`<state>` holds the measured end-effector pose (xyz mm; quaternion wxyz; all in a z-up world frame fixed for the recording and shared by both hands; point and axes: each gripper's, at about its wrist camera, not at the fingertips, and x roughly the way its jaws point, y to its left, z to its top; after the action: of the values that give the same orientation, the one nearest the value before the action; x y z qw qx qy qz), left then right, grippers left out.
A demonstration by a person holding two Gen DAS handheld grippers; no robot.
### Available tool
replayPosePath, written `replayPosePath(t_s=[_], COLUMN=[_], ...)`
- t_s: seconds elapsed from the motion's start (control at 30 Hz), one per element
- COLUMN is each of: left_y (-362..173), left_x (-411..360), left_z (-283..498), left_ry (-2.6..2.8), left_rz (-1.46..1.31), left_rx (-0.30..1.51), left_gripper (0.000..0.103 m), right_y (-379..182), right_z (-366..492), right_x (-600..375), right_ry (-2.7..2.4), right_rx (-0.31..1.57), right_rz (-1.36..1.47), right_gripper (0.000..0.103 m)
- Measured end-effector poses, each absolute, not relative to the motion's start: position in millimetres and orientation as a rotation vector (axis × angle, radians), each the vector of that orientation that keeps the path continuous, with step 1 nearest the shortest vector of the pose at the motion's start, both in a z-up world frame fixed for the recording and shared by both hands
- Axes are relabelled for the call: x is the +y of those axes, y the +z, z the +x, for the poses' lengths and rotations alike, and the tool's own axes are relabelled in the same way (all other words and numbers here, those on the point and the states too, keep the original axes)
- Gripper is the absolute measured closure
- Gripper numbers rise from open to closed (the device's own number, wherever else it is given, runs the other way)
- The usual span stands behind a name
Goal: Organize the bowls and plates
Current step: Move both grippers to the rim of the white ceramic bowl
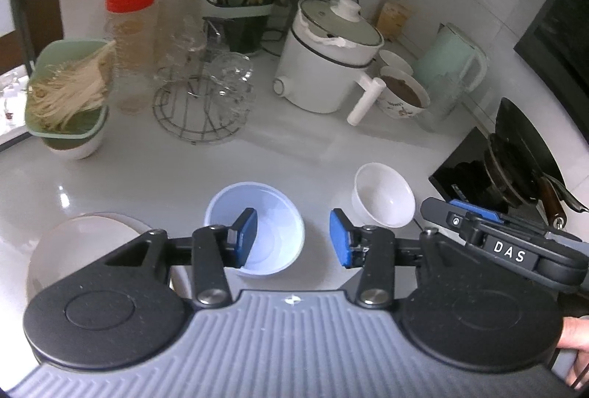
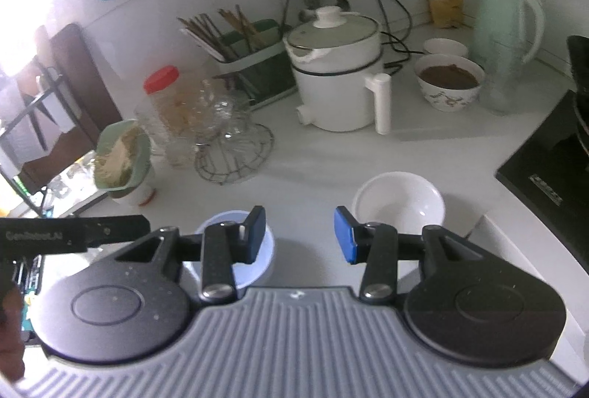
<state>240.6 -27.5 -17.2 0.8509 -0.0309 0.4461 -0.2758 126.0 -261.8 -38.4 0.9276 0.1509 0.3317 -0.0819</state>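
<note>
1. Leftmost, your white plate (image 1: 81, 239) lies flat on the bench at the near edge.
2. Beside it sits the pale blue bowl (image 1: 272, 225), upright and empty; your left gripper (image 1: 292, 238) hangs over it, jaws apart and holding nothing, one pad inside the rim.
3. Right of that stands the white bowl (image 1: 383, 193), empty and tilted towards you; your right gripper (image 2: 300, 234) has its jaws apart, empty.
4. Your bench (image 1: 279, 147) is glossy white, under white wall tiles.
5. Count: one plate, two empty bowls.
</note>
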Motion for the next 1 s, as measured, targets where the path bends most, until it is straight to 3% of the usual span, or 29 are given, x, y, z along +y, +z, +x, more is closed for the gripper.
replayPosePath(t_s=[0.4, 1.0], left_y=[-31, -89], left_x=[-81, -185], left_z=[252, 303], left_ry=[-0.638, -0.693], left_rz=[0.010, 0.066], left_rx=[0.948, 1.044], left_gripper=[0.047, 0.047], right_y=[-55, -102], right_z=[123, 161], right_x=[-298, -365], right_ry=[-0.262, -0.308], right_rx=[0.695, 0.750], right_rz=[0.326, 0.328], right_gripper=[0.059, 0.059])
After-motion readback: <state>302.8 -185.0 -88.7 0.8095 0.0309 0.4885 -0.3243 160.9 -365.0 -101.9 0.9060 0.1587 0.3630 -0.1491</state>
